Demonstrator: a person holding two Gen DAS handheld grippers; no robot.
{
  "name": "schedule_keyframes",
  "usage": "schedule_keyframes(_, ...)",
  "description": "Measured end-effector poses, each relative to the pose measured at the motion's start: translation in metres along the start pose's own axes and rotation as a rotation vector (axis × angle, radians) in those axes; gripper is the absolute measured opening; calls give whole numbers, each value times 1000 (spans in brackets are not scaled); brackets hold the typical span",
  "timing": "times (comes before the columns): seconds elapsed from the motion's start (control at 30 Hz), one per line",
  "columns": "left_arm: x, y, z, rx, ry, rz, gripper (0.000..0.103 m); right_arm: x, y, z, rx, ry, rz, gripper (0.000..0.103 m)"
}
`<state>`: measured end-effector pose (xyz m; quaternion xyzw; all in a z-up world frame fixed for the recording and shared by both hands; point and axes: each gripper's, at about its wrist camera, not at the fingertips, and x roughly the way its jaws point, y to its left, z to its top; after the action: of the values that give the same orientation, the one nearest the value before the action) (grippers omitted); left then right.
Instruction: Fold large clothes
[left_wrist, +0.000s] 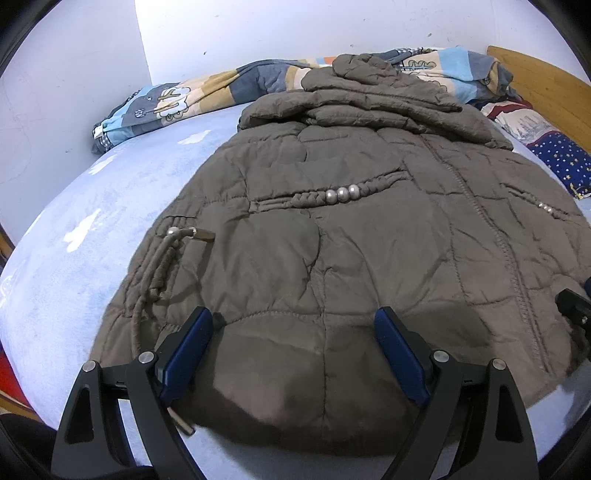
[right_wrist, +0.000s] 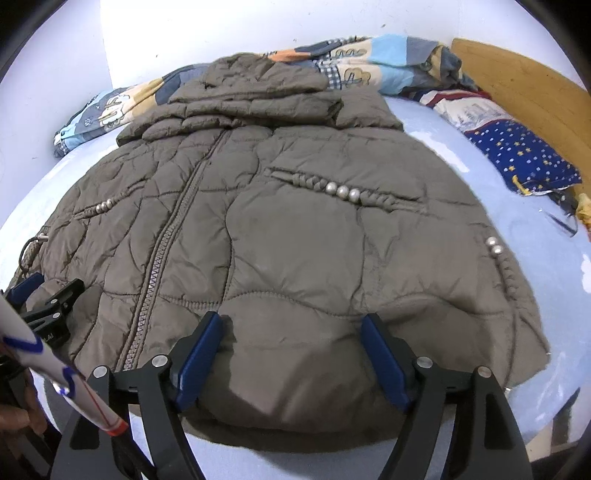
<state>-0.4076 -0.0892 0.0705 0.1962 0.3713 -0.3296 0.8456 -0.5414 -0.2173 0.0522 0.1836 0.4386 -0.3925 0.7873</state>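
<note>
Brown quilted coat (left_wrist: 332, 229) flat on bed (left_wrist: 74, 258); hem between wide-open pads of left gripper (left_wrist: 293, 325) and right gripper (right_wrist: 291, 328), ungripped

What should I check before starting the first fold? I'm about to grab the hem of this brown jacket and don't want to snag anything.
1. Jacket spread flat on the bed, front up: ok.
2. Zipper closed along its visible length: ok.
3. Left hand-held gripper open over the hem, nothing clamped: ok.
4. Right hand-held gripper open over the hem, nothing clamped: ok.
5. Drawcord tucked in: not ok, it lies loose at the jacket's left edge.
6. Sleeves folded in: cannot tell, both are out of sight.
</note>
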Motion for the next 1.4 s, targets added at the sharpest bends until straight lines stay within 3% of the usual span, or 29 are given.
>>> schedule_keyframes(0.17, -21, 16, -2, -50, -30, 8, 89, -19, -1, -2, -5, -47, -41, 82)
schedule_keyframes(0.27, -9, 26, -5, -83, 25, 16, 89, -21, -3, -2, -7, -53, -52, 82)
schedule_keyframes(0.43, -3, 17, -10, -38, 28, 54, 89, -9, -4, -4, 6, -2, -39, 82)
schedule_keyframes(1.4, -1, 16, -16, -27, 18, 71, 91, -2, 0, -5, -11, 8, -46, 89)
